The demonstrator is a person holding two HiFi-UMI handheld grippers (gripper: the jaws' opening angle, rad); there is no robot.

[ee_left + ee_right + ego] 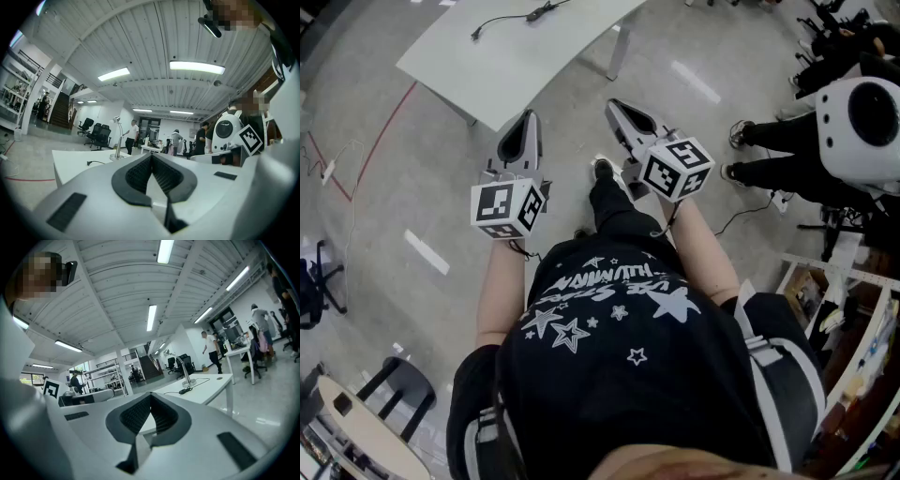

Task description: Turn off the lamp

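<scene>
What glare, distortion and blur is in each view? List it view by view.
Head view: wide-angle bend, sharp throughout, with ceiling lights glaring as streaks on the glossy floor. Left gripper view: strong fisheye with dark corners, a ceiling light strip blown out, and the lamp tiny but legible. Right gripper view: the same fisheye, ceiling lines bowed, and the table bright white.

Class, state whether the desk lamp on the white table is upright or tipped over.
Upright: the lamp rests on its round base on the white table, stem rising to a curved neck.
</scene>
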